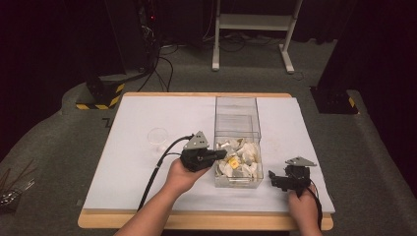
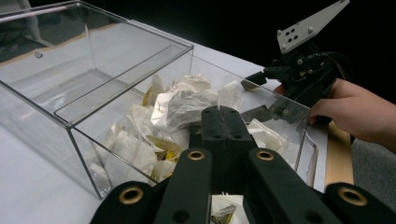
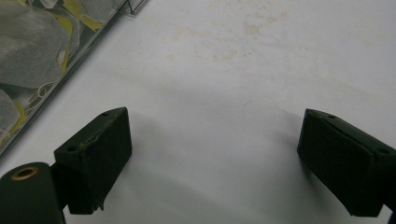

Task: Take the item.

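Crumpled tea bags [image 1: 240, 160] fill the near end of the clear box [image 1: 236, 109] on the white surface [image 1: 133, 167]. The left claw [image 2: 223, 122], pressed together, hovers over them, seemingly pinching nothing. The right claw [image 3: 212, 163] rests spread beside the box.

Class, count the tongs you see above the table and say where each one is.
2: the left tongs, shut, reach over the clear box's near left wall; the right tongs, open, rest right of it.
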A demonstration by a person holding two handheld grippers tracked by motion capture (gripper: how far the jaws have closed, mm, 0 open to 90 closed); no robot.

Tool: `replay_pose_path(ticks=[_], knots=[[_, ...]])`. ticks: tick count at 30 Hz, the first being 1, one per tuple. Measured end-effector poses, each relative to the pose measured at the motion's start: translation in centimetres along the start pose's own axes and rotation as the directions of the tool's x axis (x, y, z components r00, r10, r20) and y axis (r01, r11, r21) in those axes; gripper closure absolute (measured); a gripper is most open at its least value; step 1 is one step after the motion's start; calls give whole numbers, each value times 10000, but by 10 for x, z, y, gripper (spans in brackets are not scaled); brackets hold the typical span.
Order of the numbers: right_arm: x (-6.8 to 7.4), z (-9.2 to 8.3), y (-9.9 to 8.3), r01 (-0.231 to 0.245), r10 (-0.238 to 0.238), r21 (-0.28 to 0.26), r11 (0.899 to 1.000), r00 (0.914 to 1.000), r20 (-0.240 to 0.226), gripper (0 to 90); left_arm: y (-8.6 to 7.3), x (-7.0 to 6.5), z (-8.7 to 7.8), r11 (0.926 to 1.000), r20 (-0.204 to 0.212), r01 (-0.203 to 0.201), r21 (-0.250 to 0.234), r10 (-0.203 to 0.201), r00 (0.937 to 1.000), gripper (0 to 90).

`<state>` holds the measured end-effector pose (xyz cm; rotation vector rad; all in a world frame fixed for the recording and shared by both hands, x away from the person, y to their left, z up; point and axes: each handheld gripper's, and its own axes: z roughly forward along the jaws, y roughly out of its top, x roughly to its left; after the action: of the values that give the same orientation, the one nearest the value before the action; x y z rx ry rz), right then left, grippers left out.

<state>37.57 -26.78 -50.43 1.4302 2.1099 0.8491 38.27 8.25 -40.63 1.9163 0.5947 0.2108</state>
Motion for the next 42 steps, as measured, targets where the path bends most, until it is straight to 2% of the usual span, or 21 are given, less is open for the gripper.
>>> replay_pose_path(ticks=[14,25,34,42], knots=[[0,0,0,3,-3,-4,10000,10000,2,100,3,6,-17,9981,-241,178,-586,-192,9995,900],[0,0,0,2,-2,-4,10000,10000,-1,100,3,20,-43,9946,-769,264,-1004,-342,9965,900],[0,0,0,1,-1,-4,10000,10000,-1,101,-5,33,-67,9918,-1264,392,-1218,-546,9905,900],[0,0,0,27,-27,-12,10000,10000,-1,101,-13,45,-87,9906,-1723,498,-1277,-716,9824,900]])
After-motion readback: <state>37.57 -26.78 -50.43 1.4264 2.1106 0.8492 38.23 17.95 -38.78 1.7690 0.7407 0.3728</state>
